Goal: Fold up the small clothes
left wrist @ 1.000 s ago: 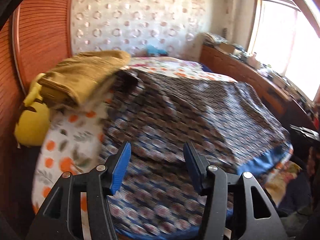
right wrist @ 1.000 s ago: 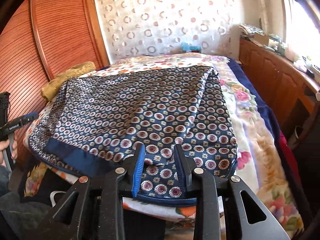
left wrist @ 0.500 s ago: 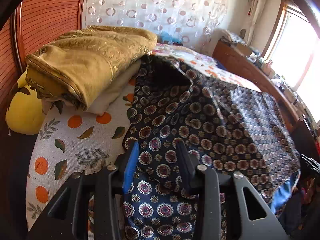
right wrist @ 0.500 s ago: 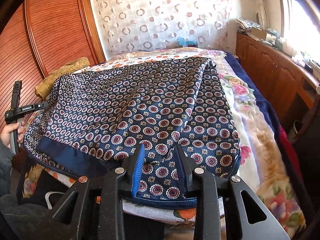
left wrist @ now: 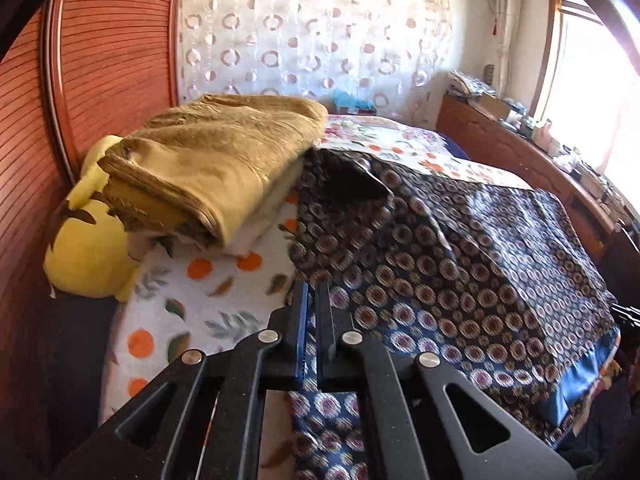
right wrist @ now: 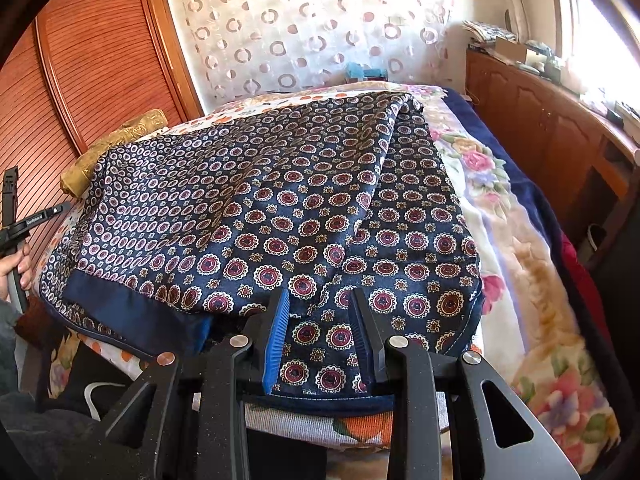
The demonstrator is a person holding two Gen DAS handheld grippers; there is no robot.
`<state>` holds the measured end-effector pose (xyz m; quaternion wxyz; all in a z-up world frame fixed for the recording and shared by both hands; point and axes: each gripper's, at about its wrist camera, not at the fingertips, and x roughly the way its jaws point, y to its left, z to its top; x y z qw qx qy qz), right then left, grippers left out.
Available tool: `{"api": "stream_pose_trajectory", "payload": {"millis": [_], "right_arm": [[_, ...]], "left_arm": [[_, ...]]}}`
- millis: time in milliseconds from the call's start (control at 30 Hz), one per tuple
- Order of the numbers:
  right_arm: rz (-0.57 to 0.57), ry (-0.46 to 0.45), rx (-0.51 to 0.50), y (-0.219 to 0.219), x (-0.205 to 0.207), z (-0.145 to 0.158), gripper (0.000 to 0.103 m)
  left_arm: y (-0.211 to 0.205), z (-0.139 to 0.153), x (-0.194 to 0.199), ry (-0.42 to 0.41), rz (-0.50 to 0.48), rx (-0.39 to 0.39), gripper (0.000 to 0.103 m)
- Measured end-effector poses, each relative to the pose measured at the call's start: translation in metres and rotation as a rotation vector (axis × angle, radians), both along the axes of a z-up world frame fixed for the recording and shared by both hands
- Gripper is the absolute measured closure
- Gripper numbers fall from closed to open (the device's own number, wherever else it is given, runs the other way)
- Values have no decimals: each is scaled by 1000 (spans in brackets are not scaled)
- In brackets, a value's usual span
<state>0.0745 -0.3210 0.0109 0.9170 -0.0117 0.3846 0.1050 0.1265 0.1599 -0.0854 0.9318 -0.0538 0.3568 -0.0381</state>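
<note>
A navy scarf (right wrist: 288,208) with red and white medallions and a plain blue border lies spread across the bed, partly folded over itself. It also shows in the left wrist view (left wrist: 460,264). My left gripper (left wrist: 311,292) is shut on the scarf's left edge, near the orange-print sheet. My right gripper (right wrist: 320,300) is open, with its fingers over the scarf's near corner at the bed's front edge. The left gripper also shows at the far left of the right wrist view (right wrist: 16,220), held in a hand.
A folded mustard blanket (left wrist: 216,160) and a yellow plush toy (left wrist: 88,256) lie at the left by the wooden wardrobe (left wrist: 100,60). A floral bedspread (right wrist: 520,240) covers the right side. A wooden cabinet (right wrist: 560,120) with clutter runs under the window.
My left gripper moved in to the scarf's left edge and closed on it. The right gripper stayed open over the near corner and shifted only slightly.
</note>
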Motion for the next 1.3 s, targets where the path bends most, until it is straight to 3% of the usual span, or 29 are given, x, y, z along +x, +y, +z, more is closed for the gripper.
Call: {"api": "stream_pose_trajectory", "payload": {"millis": [33, 67, 100, 133, 333, 433, 500, 667, 800, 967, 1100, 1133, 1200, 1267, 1300], "right_arm": [[0, -1, -1, 1, 0, 0, 71], [1, -1, -1, 1, 0, 0, 71], [2, -1, -1, 1, 0, -1, 71], [4, 0, -2, 2, 0, -1, 71], [1, 8, -7, 0, 2, -5, 71], [-4, 8, -5, -2, 3, -5, 71], [-9, 8, -1, -4, 3, -6, 71], [-11, 12, -4, -6, 4, -7, 71], [-13, 7, -2, -7, 5, -6, 71], [-13, 2, 3, -7, 9, -7, 71], [-12, -20, -9, -6, 11, -4, 71], [-15, -26, -16, -7, 11, -3, 71], [-27, -31, -23, -12, 13, -3, 71], [-37, -22, -26, -17, 16, -5, 71], [-39, -19, -31, -19, 18, -6, 72]], "left_arm": [[0, -2, 5, 26, -9, -6, 90], [1, -5, 11, 54, -29, -25, 68], [1, -8, 18, 75, -60, -60, 57], [1, -12, 24, 86, -74, -77, 57], [-4, -25, 42, 121, -56, 1, 57], [-8, -24, 43, 122, -91, 35, 74], [-11, -24, 39, 115, -124, 44, 96], [-8, -11, 15, 59, -103, 51, 100], [11, 3, -16, -1, -24, -31, 100], [13, -8, -34, 31, 2, -39, 100], [3, -9, -36, 34, 11, 23, 98], [2, -7, -36, 31, 6, 15, 92], [3, -4, -38, 21, -8, -9, 66], [0, 3, -43, -2, -26, -20, 56], [-3, 5, -44, -7, -34, -18, 56]]}}
